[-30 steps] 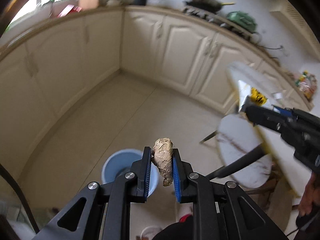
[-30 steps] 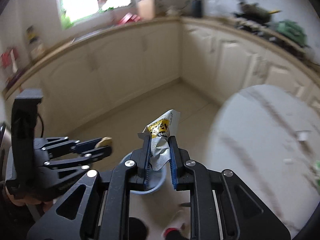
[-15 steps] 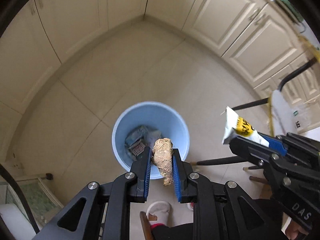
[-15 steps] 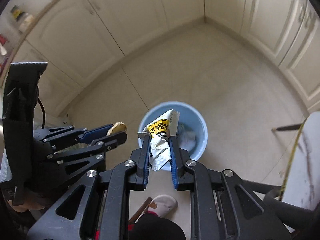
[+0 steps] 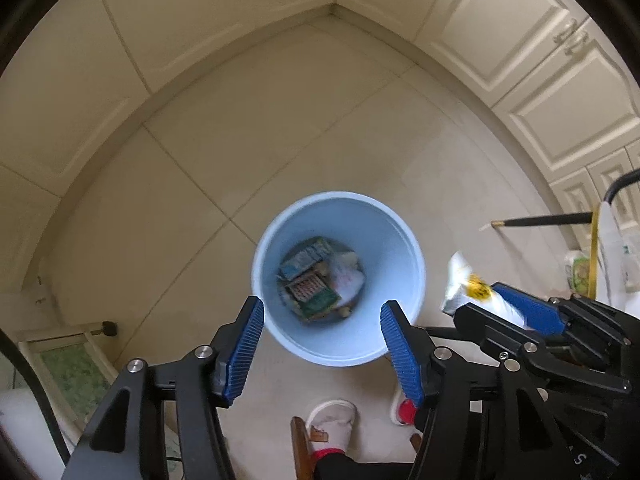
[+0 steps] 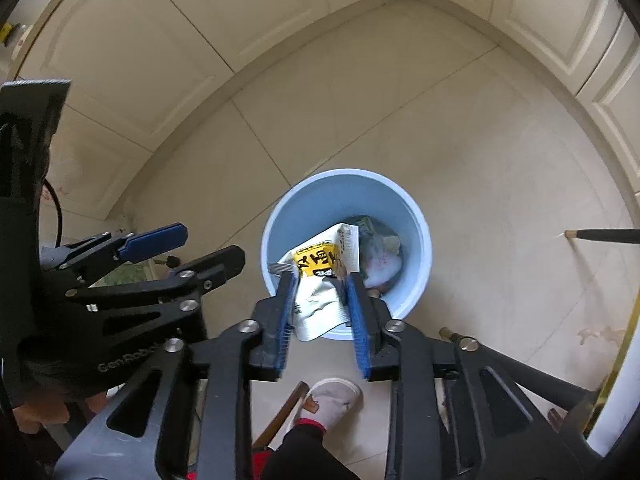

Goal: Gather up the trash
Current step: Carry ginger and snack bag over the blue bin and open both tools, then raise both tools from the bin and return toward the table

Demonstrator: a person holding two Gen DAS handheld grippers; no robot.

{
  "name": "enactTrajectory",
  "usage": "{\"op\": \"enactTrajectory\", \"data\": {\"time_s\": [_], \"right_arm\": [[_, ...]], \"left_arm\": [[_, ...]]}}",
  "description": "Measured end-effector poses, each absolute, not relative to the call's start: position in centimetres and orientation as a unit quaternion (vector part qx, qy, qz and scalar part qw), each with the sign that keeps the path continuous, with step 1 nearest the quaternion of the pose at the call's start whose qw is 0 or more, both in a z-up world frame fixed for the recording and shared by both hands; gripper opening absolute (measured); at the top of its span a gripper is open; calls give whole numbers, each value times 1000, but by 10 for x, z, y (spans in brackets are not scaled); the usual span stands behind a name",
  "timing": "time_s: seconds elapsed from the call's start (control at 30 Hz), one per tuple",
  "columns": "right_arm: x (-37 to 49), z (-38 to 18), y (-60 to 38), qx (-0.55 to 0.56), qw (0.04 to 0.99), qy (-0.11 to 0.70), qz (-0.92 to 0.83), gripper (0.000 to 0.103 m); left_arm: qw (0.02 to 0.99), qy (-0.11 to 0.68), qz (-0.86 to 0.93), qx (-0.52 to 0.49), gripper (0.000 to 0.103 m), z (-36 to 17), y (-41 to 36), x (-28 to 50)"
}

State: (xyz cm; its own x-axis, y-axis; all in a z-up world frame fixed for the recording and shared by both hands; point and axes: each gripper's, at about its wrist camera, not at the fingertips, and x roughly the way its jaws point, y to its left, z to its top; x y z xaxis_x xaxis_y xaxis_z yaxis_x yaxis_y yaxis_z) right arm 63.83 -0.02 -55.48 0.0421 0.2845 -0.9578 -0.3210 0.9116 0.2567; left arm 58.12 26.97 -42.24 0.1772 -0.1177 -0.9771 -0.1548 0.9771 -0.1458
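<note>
Straight below both sets of jaws the blue bin (image 5: pixel 340 280) mouth is wide open, bare floor tiles (image 5: pixel 280 128) beyond; chair legs (image 6: pixel 520 364) crowd the right.

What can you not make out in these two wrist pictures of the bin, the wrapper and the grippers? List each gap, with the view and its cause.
- Trash inside the blue bin: left wrist view, motion blur makes the printing unreadable.
- Same trash, right wrist view: the white and yellow wrapper covers much of it.
- Wrapper's lower end: right wrist view, it sits between the right gripper fingers; contact unclear.
- Left gripper: open, nothing between its fingers.
- The person: both views, cut off by the bottom edge.
</note>
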Motion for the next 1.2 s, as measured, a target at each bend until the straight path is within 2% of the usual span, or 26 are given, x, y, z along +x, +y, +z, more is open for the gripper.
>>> {"op": "enactTrajectory", "data": {"time_s": [0.07,0.17,0.43,0.67,0.77,0.9,1.1,1.2], "right_arm": [[640,-550,-2,-14,726,653,216,40],[636,-539,0,-15,733,643,222,43],[619,-479,6,-36,764,604,222,58],[586,-409,17,-65,798,566,199,86],[569,-376,22,-70,820,531,199,87],[540,-319,14,-82,855,478,185,94],[485,-232,-10,-91,906,384,156,102],[454,-196,-20,-89,929,331,138,103]], "left_arm": [[762,637,23,-109,57,-406,254,574],[771,626,36,-111,57,-382,254,561],[797,591,46,-117,58,-320,246,512],[828,546,48,-121,59,-262,231,458],[850,510,48,-121,59,-230,226,431],[879,460,38,-118,62,-183,206,393],[928,358,33,-97,73,-110,151,326],[951,297,37,-75,79,-85,116,289]]}}
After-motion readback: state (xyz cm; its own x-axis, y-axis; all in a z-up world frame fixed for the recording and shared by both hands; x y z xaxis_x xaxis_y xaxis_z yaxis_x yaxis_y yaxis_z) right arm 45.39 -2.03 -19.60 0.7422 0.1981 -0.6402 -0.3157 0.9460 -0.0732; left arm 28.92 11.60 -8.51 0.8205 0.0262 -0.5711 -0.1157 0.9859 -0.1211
